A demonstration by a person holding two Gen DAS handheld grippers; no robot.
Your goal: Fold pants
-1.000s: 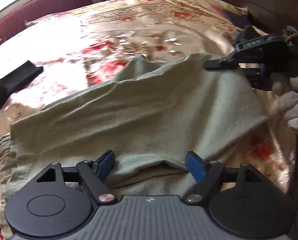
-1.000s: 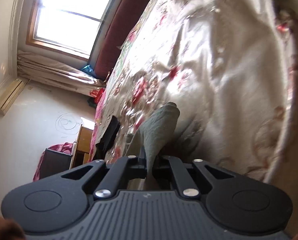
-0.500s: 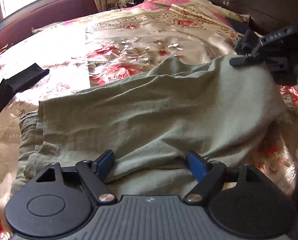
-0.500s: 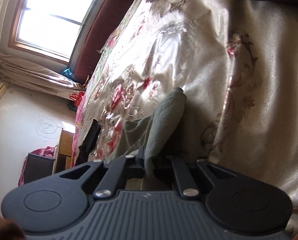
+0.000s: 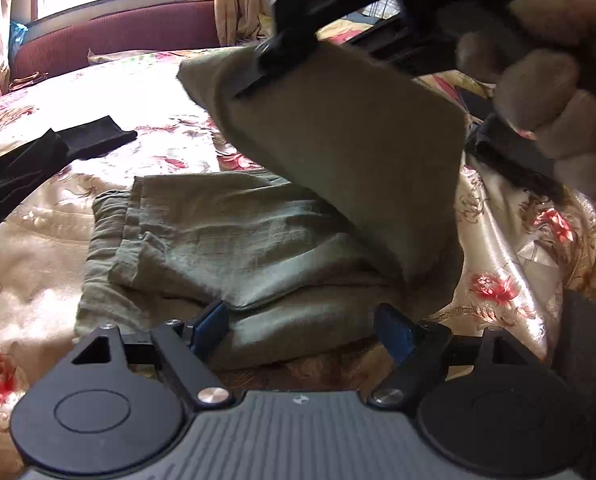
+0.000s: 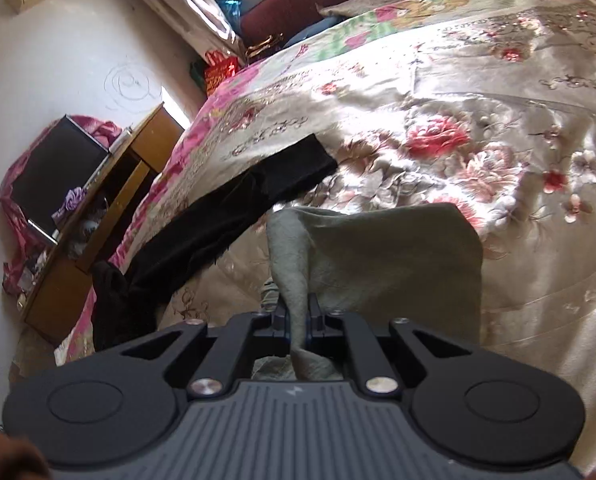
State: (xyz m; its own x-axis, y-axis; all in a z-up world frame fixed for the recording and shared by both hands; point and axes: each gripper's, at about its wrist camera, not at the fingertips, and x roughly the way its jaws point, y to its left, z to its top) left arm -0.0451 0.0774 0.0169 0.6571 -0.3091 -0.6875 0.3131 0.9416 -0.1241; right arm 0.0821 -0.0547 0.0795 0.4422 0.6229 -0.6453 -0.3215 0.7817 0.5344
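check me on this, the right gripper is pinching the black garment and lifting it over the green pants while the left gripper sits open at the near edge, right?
Not quite: the right gripper is shut on the green pants themselves, lifting one end over the rest, as the right wrist view shows. The black garment lies untouched on the bedspread. The left gripper is indeed open at the near edge.

Right gripper clamps the olive pants above the bed.
A fold of cloth is pinched between its closed fingers, the rest hanging ahead of it. Ahead-left lies a black garment on the floral bedspread; further left, a wooden cabinet.
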